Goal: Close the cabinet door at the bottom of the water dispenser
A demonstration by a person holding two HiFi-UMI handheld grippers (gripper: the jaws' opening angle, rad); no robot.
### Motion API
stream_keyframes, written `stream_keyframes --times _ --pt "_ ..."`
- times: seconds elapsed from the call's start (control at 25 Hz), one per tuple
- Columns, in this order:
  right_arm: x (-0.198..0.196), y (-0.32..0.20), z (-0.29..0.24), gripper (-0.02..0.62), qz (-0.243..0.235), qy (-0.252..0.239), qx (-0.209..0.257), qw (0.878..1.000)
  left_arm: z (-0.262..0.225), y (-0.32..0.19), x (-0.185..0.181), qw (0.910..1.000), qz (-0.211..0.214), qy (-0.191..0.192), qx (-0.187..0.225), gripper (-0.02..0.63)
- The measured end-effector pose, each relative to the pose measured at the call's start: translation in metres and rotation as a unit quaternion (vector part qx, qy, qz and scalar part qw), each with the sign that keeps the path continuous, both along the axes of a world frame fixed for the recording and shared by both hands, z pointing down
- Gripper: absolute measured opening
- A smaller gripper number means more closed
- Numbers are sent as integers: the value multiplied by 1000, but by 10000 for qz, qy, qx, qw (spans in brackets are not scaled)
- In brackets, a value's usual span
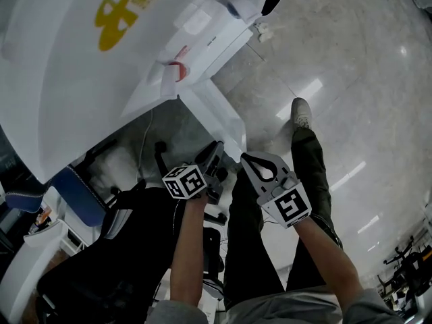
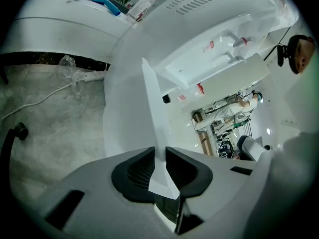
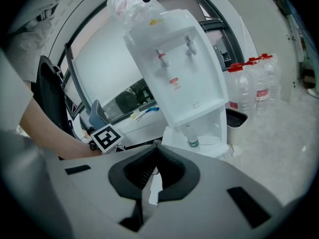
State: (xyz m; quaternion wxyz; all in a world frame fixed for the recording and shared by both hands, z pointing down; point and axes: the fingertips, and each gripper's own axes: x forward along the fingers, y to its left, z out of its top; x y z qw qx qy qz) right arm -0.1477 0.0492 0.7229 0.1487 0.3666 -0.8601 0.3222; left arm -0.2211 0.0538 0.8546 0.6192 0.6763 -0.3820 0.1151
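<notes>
**Left gripper pinching the open cabinet door, set to swing it shut**

Head view: the cabinet door [image 1: 217,117] juts from the water dispenser [image 1: 74,59] toward the person. The left gripper [image 1: 214,157] is at the door's free edge, with the right gripper [image 1: 260,164] just beside it.
Left gripper view: the fingers [image 2: 137,171] are nearly together, clamping the door's thin edge.
Right gripper view: fingers closed tip to tip on nothing, and the bottom compartment [image 3: 224,127] stands open.
Judgement: push in an arc about the hinge with a light pinch, releasing before the fingers meet the frame.

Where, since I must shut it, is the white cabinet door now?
In the head view, the white cabinet door stands open at centre, just below the white water dispenser, its free edge clamped in the left tool.
</notes>
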Motion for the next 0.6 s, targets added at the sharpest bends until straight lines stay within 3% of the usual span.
stream_keyframes --times 0.2,0.6 --pt "30 -11 3 9 148 82 -44 9998 -1 -11 27 9995 -275 107 -65 75" --pt "89 -38 4 8 357 165 -44 9992 0 -45 77 9868 -1517 502 -263 75"
